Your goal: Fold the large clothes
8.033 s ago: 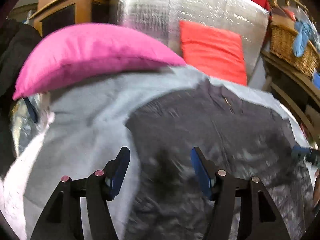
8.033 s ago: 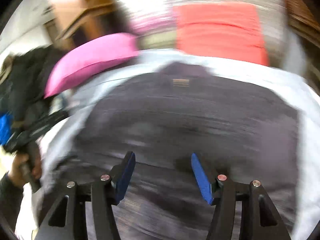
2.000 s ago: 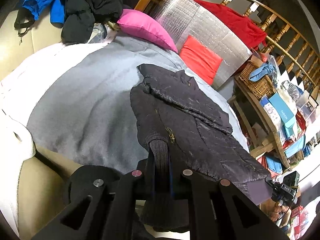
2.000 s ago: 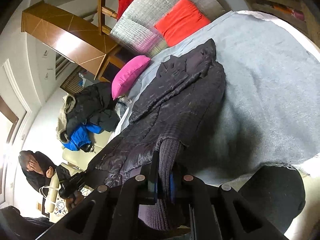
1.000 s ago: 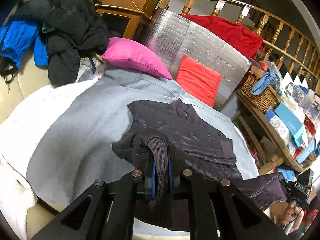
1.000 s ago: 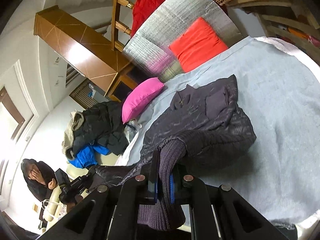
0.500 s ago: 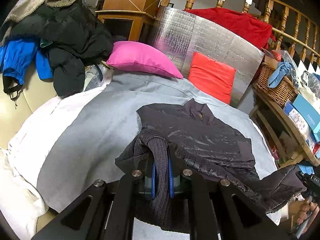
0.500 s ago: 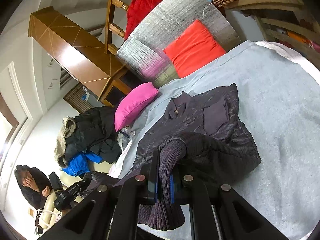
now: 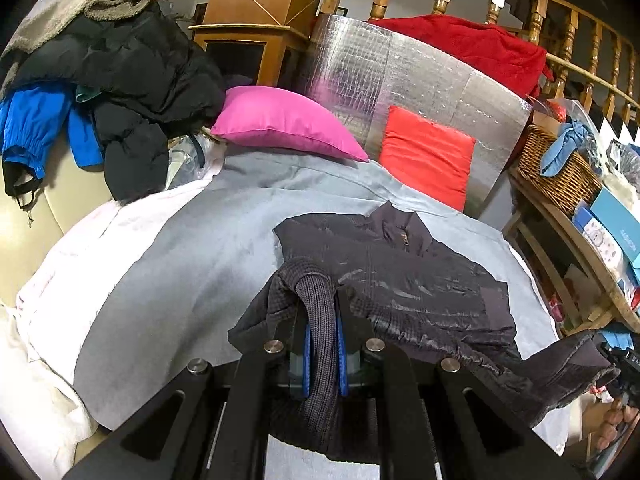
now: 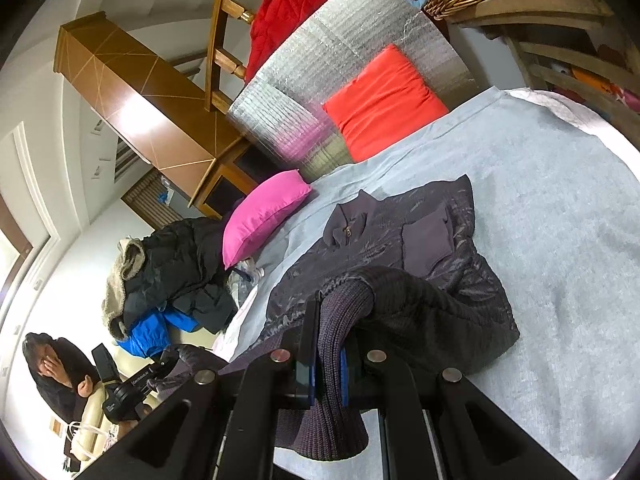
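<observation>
A dark purple quilted jacket (image 9: 420,280) lies on a grey blanket (image 9: 180,260), collar and zip toward the cushions. Its lower part is lifted and doubled back toward the collar. My left gripper (image 9: 323,344) is shut on the ribbed knit hem (image 9: 316,320) at one corner. In the right wrist view the same jacket (image 10: 400,240) rests on the blanket (image 10: 560,220), and my right gripper (image 10: 328,356) is shut on the ribbed hem (image 10: 344,320) at the other corner. The hem between both grippers hangs stretched above the blanket's near edge.
A pink pillow (image 9: 284,124), a red cushion (image 9: 424,160) and a silver foil panel (image 9: 400,76) stand behind the jacket. Dark coats and a blue jacket (image 9: 112,92) are piled at the left. A wicker basket (image 9: 556,168) sits on shelves at the right. A person (image 10: 52,368) sits beyond.
Eight seconds ago both grippers hung open over the flat jacket. Since then they shut on the hem and carried it toward the collar, folding the lower half over; little movement in the last half second.
</observation>
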